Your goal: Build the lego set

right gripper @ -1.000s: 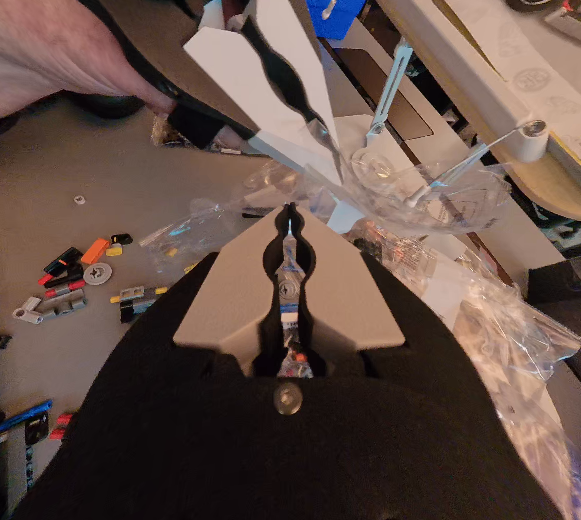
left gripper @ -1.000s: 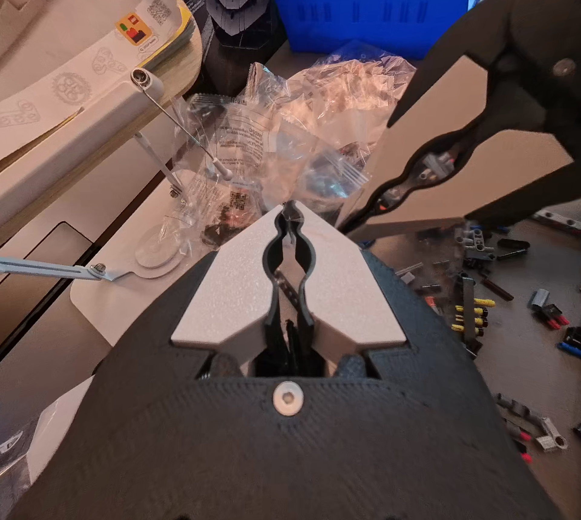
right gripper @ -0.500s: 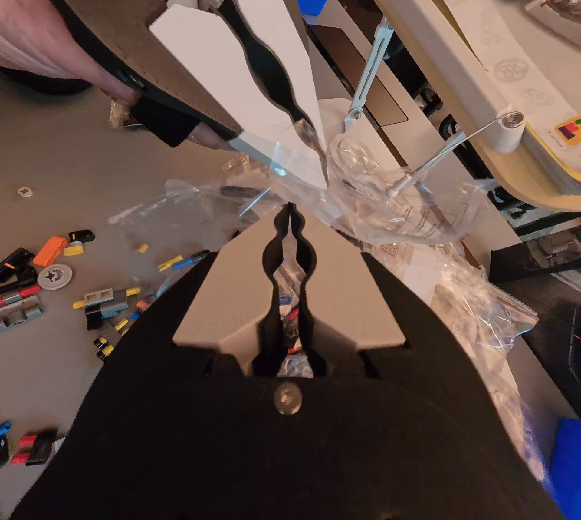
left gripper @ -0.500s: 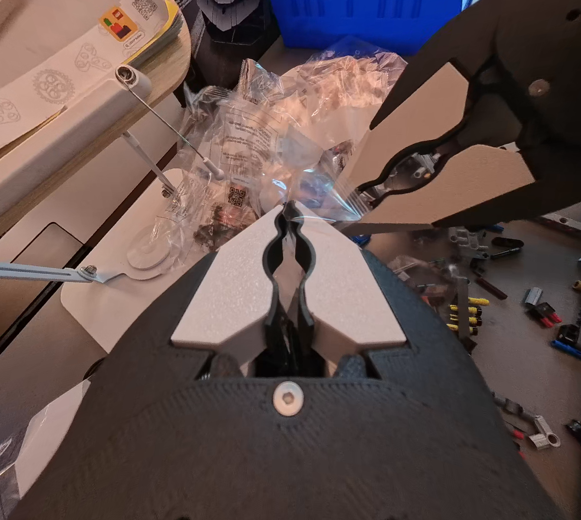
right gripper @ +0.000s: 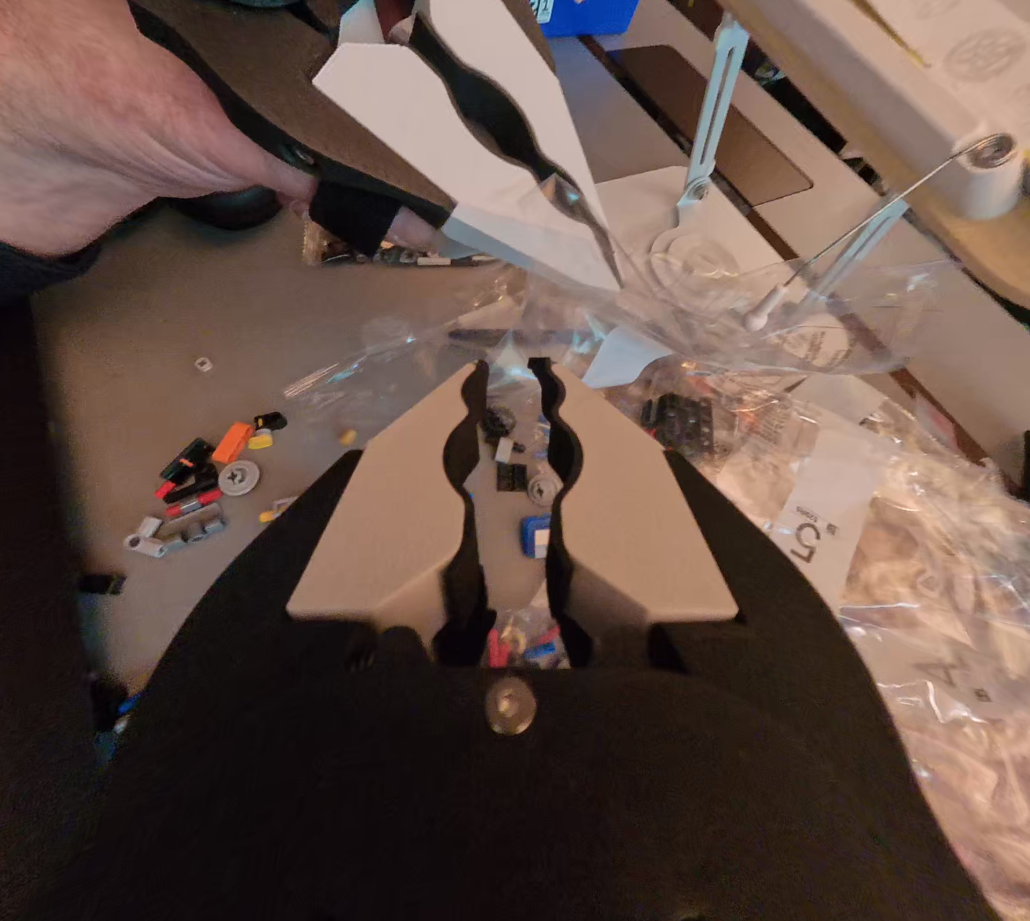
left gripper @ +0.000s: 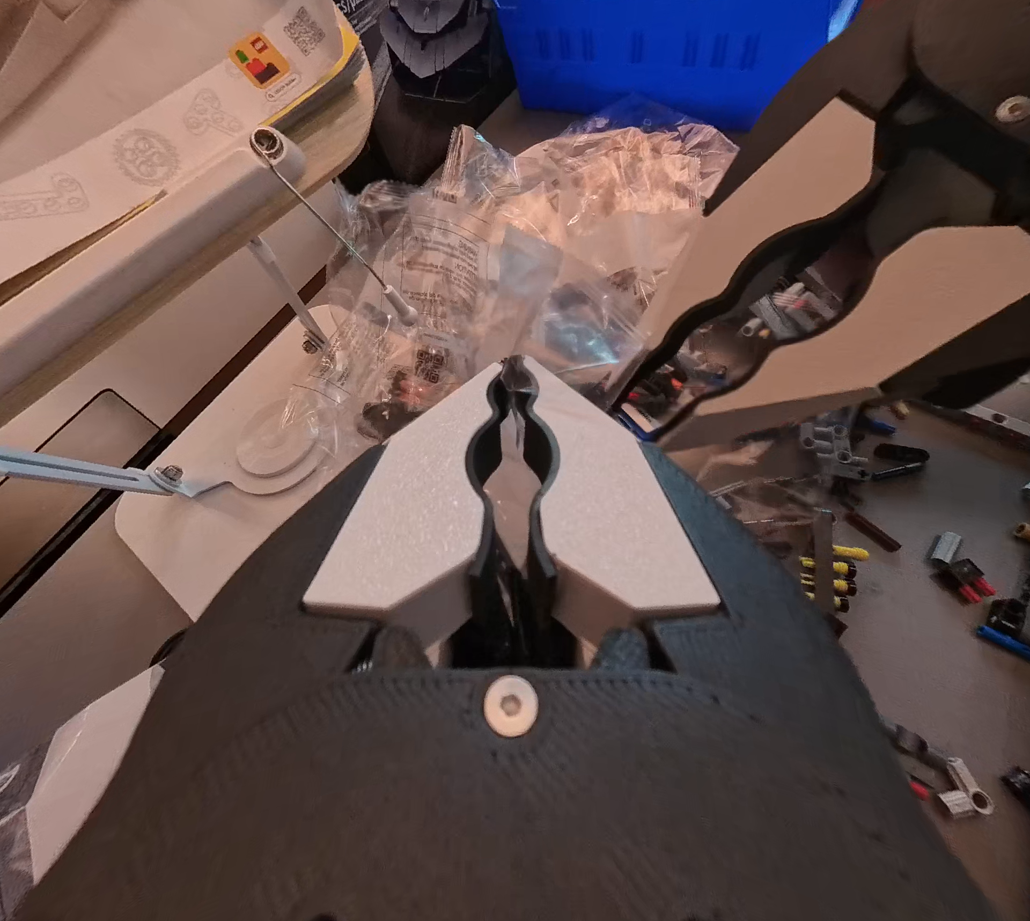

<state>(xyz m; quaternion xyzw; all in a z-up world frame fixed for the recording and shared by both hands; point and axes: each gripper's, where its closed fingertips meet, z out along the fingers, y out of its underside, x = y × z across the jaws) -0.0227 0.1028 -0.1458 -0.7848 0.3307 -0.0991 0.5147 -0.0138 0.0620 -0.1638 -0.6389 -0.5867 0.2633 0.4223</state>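
Note:
My left gripper [left gripper: 515,373] is shut on the edge of a clear plastic bag [right gripper: 724,314], which hangs from its tips over the table. It also shows in the right wrist view [right gripper: 610,270], upper left, held by a hand [right gripper: 83,114]. My right gripper [right gripper: 508,367] is open, its tips just below the bag's film, with nothing between them. It shows at the right of the left wrist view [left gripper: 641,409], jaws apart. Loose lego pieces [right gripper: 189,482] lie on the grey table, some right under the right gripper [right gripper: 535,537].
Several more clear part bags [left gripper: 474,270] are piled ahead, and others [right gripper: 836,532] lie to the right. An instruction booklet [left gripper: 139,114] rests on a white stand. A blue bin [left gripper: 669,30] and the dark set box [left gripper: 435,2] stand behind. More pieces [left gripper: 825,565] lie at the right. Tip to tip, the grippers are about 4 centimetres apart.
My right gripper was shut on the bag opposite the left one; it has opened and let go. The left gripper still holds the bag.

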